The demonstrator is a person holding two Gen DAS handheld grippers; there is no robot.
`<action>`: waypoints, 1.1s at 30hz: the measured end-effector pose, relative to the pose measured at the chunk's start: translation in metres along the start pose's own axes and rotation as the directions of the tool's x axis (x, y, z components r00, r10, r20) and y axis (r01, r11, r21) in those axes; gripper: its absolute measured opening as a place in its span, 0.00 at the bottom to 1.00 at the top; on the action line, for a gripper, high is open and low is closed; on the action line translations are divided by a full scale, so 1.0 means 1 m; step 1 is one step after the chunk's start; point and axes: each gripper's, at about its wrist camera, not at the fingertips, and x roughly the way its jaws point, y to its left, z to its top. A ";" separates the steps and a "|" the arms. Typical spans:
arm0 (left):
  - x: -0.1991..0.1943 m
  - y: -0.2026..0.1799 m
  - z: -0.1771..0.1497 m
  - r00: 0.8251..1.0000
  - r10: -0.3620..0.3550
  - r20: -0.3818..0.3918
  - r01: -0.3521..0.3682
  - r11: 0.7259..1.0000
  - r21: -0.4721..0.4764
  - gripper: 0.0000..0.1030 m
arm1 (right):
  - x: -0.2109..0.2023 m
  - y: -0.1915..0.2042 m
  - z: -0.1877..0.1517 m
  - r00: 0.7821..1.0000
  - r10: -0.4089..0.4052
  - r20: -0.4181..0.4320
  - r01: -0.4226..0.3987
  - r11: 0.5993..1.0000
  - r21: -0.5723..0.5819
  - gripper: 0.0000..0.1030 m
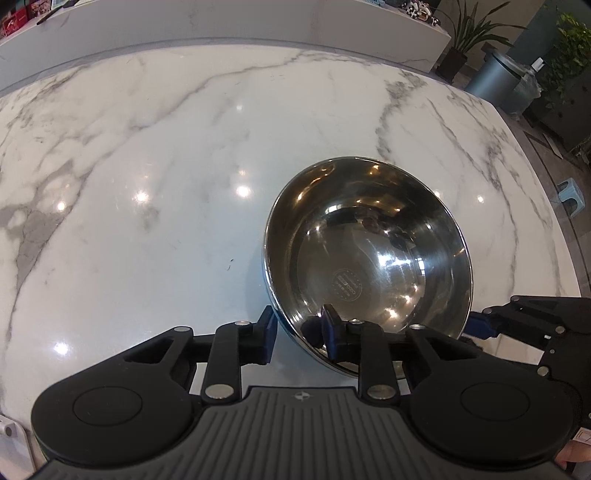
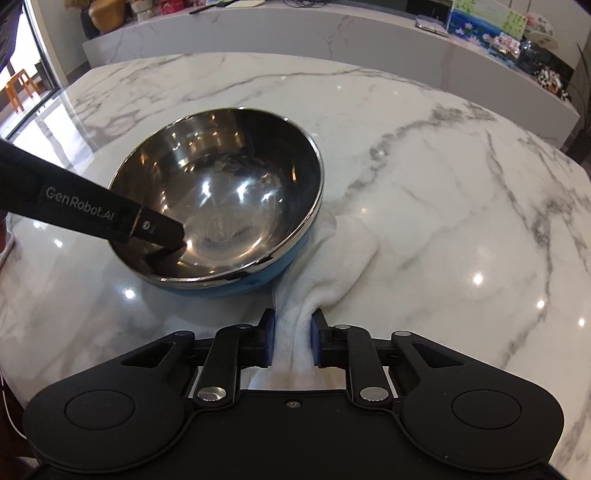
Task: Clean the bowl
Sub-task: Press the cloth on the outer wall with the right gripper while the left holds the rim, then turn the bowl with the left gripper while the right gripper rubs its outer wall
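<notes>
A steel bowl (image 1: 369, 251) with a blue outside sits tilted on the marble table (image 1: 147, 184). My left gripper (image 1: 299, 332) is shut on its near rim, one finger inside the bowl and one outside. In the right wrist view the same bowl (image 2: 218, 199) lies left of centre, and the left gripper (image 2: 173, 240) reaches in from the left. A white cloth (image 2: 343, 251) lies bunched against the bowl's right side. My right gripper (image 2: 291, 339) is shut on the cloth's near end. The right gripper (image 1: 476, 326) also shows just right of the bowl.
A raised marble counter (image 2: 332, 33) with boxes and picture cards runs along the far side. Potted plants (image 1: 465, 33), a grey bin (image 1: 495, 77) and a small stool (image 1: 570, 192) stand past the table's right edge. A white object (image 1: 9, 439) sits at the near left.
</notes>
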 end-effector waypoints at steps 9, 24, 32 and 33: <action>-0.003 0.000 0.002 0.999 0.037 0.004 -0.037 0.999 0.039 0.17 | -0.020 -0.010 0.005 0.997 0.022 0.068 -0.025 0.999 0.037 0.16; 0.000 0.004 0.002 1.000 0.011 -0.005 -0.011 1.000 -0.011 0.22 | 0.002 0.009 0.001 0.999 0.034 -0.008 -0.035 0.999 -0.041 0.16; 0.006 0.006 -0.002 0.998 -0.034 -0.047 0.031 0.998 -0.059 0.38 | 0.003 0.009 0.000 0.999 0.033 -0.014 -0.034 0.998 -0.045 0.16; 0.006 0.005 -0.002 0.998 -0.036 -0.049 0.033 0.998 -0.056 0.38 | 0.003 0.009 0.001 0.999 0.033 -0.015 -0.034 0.998 -0.046 0.16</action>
